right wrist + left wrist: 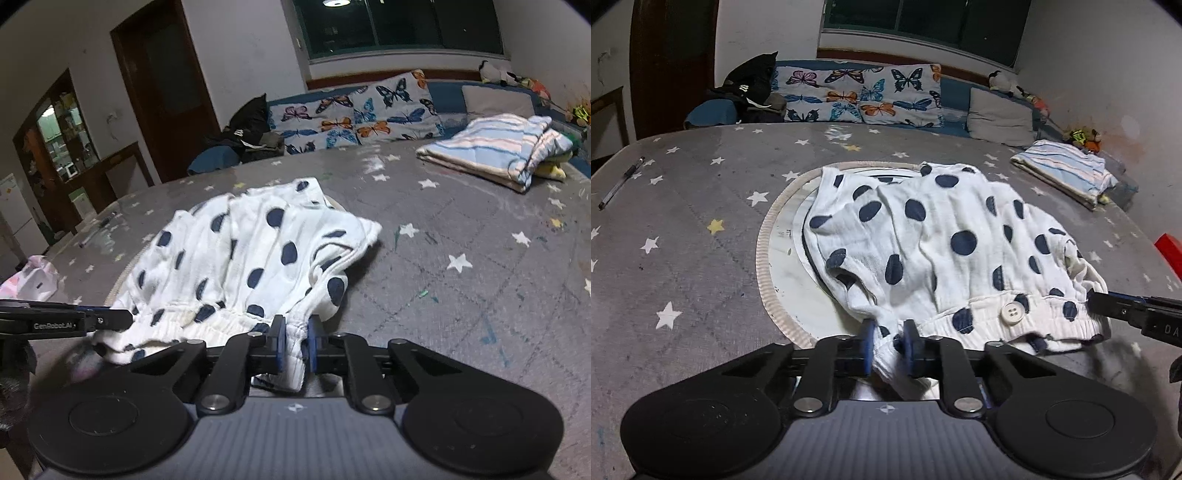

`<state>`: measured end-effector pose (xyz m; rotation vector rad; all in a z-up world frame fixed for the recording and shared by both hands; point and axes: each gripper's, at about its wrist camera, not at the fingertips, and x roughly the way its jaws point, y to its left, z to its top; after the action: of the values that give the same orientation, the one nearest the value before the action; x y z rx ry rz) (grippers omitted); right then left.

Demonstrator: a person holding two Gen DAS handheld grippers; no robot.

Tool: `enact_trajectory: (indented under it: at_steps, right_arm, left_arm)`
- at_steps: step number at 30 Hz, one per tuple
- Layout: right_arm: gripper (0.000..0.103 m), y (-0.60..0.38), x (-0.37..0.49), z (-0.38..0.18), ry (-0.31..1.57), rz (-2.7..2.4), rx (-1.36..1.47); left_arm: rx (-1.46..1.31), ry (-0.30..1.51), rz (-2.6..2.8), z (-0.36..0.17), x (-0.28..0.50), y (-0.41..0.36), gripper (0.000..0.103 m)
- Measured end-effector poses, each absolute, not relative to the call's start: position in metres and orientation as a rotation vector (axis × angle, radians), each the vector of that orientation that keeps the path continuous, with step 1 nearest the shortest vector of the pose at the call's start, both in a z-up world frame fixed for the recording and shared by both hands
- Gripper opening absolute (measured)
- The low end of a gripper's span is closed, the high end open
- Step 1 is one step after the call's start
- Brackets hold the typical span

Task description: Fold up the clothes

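A white garment with dark blue polka dots [942, 240] lies spread on the grey star-patterned table, its elastic waistband with a white button [1011, 313] at the near edge. My left gripper [889, 345] is shut on the waistband's left corner. My right gripper [295, 341] is shut on the waistband's right corner; the garment [255, 251] stretches away from it. The right gripper's fingers [1108, 304] show at the right of the left wrist view, and the left gripper's fingers [110, 319] show at the left of the right wrist view.
A round white mat [783, 258] lies under the garment. A folded striped cloth [1067, 171] sits at the far right. A pen [622, 182] lies at the far left. A red object [1171, 251] is at the right edge. Butterfly cushions [864, 94] line the sofa behind.
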<state>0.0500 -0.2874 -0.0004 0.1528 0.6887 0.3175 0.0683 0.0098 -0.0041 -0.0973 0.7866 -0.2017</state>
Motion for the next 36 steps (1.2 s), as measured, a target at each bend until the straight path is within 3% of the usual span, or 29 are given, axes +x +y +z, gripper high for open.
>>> enact_trajectory:
  at_steps: [13,26,36]
  right_arm:
    - [0.011,-0.292,-0.012,0.043,0.656,0.542,0.111]
    - [0.012,-0.277,-0.063,0.036,0.822,0.710,-0.014]
    - [0.025,-0.285,-0.026,0.080,0.735,0.701,-0.070]
  left_arm:
    - [-0.109,0.787,-0.304,0.025,0.012,0.037,0.014]
    - [-0.055,0.902,-0.403,0.011,-0.031,0.044,0.014]
    - [-0.031,0.840,-0.413,0.031,-0.024,0.051,0.028]
